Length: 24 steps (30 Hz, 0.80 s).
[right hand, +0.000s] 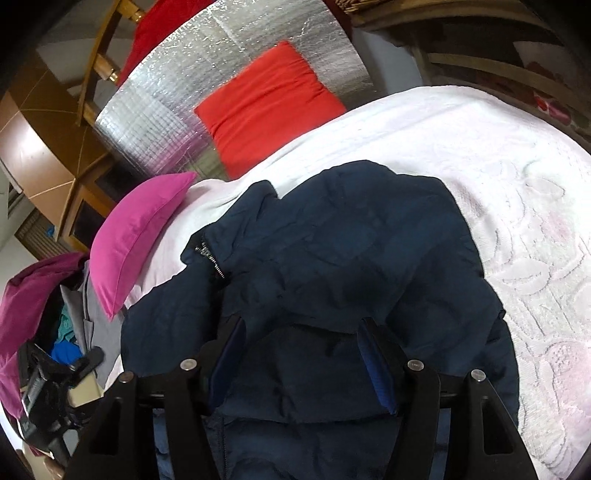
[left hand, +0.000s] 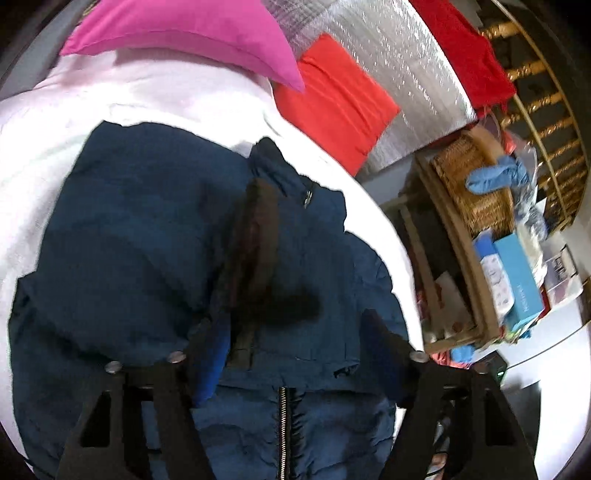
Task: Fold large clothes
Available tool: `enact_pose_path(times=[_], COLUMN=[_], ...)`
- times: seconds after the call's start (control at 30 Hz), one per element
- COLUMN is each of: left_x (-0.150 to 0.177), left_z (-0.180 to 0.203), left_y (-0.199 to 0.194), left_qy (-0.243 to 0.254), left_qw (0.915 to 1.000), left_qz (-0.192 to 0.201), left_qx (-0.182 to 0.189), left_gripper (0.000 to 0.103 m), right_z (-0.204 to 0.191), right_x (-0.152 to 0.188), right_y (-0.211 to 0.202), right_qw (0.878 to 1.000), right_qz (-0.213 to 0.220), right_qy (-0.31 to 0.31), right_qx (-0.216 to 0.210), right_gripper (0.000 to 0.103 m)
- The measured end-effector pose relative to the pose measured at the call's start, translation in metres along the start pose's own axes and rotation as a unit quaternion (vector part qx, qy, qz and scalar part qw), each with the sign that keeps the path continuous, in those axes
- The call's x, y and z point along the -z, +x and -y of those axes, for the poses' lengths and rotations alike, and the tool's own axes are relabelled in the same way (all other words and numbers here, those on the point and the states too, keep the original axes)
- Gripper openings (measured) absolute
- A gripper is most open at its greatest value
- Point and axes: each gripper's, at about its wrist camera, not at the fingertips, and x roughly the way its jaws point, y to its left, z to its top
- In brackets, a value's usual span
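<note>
Nearest me, my left gripper [left hand: 291, 354] and right gripper [right hand: 301, 354] hover with jaws spread, grasping nothing, over the navy padded jacket [right hand: 332, 266], which lies bunched on the white bedspread [right hand: 498, 177] near the bed's edge. I judge the fold is midway; next I'd pinch a side panel. The hem is cut off below. Beyond it lie the pink pillow [left hand: 192, 33] and red cushion [right hand: 266, 103].

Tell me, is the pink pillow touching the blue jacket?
Apart. The right wrist view shows a strip of white blanket between the pink pillow and the blue jacket.
</note>
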Motion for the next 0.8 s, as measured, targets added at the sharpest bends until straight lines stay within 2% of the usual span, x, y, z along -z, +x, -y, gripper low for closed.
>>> enact_pose_path(times=[0.03, 0.1, 0.17, 0.3, 0.43, 0.57, 0.67, 0.73, 0.8], left_x=[0.001, 0.002, 0.003, 0.008, 0.024, 0.056, 0.075, 0.077, 0.071], left_z=[0.001, 0.003, 0.008, 0.032, 0.074, 0.122, 0.145, 0.15, 0.147], left_y=[0.005, 0.01, 0.012, 0.014, 0.03, 0.054, 0.06, 0.056, 0.043], left_qy=[0.003, 0.006, 0.015, 0.045, 0.098, 0.168, 0.213, 0.231, 0.233], left_qw=[0.9999, 0.9998, 0.9998, 0.9989, 0.9947, 0.983, 0.9735, 0.9703, 0.9715], left_qz=[-0.003, -0.004, 0.001, 0.01, -0.009, -0.049, -0.067, -0.066, -0.045], left_qx=[-0.01, -0.016, -0.015, 0.005, 0.029, 0.056, 0.048, 0.03, 0.008], left_gripper=[0.056, 0.038, 0.029, 0.026, 0.025, 0.025, 0.026, 0.031, 0.051], right_z=[0.002, 0.005, 0.009, 0.022, 0.035, 0.048, 0.056, 0.062, 0.069], right_x=[-0.001, -0.003, -0.005, -0.011, -0.015, -0.019, -0.022, -0.025, -0.027], right_y=[-0.001, -0.004, -0.007, -0.013, -0.016, -0.023, -0.029, -0.032, -0.033], right_qw=[1.0, 1.0, 1.0, 1.0, 0.999, 0.998, 0.998, 0.997, 0.996], right_qz=[0.001, 0.005, 0.009, 0.016, 0.022, 0.027, 0.032, 0.035, 0.033], right_qy=[0.002, 0.004, 0.006, 0.015, 0.031, 0.048, 0.057, 0.068, 0.083], right_qx=[0.0, 0.002, 0.004, 0.011, 0.015, 0.015, 0.017, 0.014, 0.004], right_gripper=[0.067, 0.067, 0.067, 0.067, 0.067, 0.067, 0.067, 0.067, 0.067])
